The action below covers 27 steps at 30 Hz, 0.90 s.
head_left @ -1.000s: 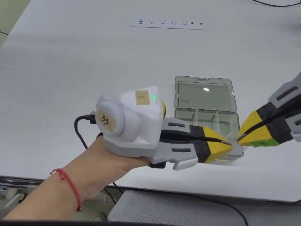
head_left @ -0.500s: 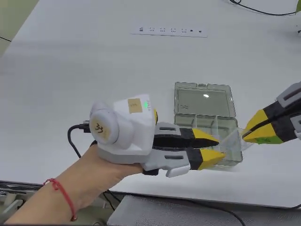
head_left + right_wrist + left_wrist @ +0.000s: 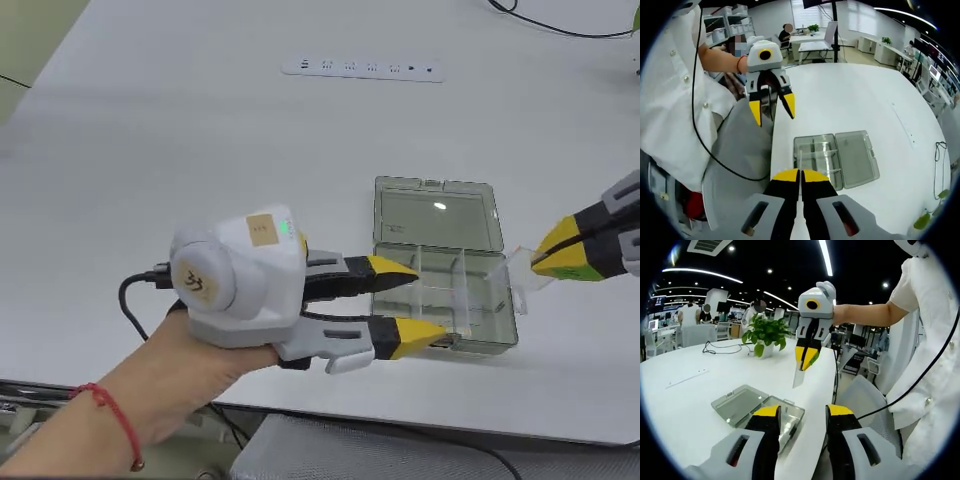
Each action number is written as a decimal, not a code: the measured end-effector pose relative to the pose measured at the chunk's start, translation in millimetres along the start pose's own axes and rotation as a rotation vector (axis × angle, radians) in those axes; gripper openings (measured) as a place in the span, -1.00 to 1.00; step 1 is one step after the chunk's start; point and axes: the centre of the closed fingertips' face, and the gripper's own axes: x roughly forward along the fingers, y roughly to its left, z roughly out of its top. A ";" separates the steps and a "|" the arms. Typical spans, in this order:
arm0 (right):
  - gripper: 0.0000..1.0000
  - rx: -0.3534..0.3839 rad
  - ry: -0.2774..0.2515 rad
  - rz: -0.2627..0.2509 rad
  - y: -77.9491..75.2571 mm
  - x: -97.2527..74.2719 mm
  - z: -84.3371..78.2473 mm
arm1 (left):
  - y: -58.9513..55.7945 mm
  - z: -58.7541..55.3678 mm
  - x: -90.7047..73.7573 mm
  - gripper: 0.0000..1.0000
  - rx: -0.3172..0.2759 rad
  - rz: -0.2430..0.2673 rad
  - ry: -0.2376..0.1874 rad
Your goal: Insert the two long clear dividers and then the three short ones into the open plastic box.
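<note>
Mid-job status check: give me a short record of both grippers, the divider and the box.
left gripper: open, empty, over box's front-left
right gripper: shut on clear divider, raised by box's right edge
box: open on table, lid flat behind
fitted dividers: some in, count unclear

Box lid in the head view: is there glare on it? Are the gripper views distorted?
Head view: a small bright glare spot on the open lid, otherwise even light. Both gripper views: fisheye curves the table edges.
</note>
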 end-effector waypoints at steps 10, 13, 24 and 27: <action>-0.95 -0.054 0.106 -0.040 -28.1 26.7 -37.5 | 26.8 -22.0 -9.1 0.18 0.004 0.075 0.052; -0.95 -0.072 0.138 -0.038 -32.4 36.8 -45.3 | 32.0 -25.0 -11.5 0.30 0.004 0.090 0.058; -0.95 -0.084 0.177 -0.025 -43.6 60.8 -61.6 | 42.1 -33.3 -13.7 0.71 -0.025 0.130 0.069; -0.95 -0.078 0.181 -0.019 -44.6 63.7 -63.4 | 41.8 -35.8 -13.3 0.70 -0.030 0.130 0.076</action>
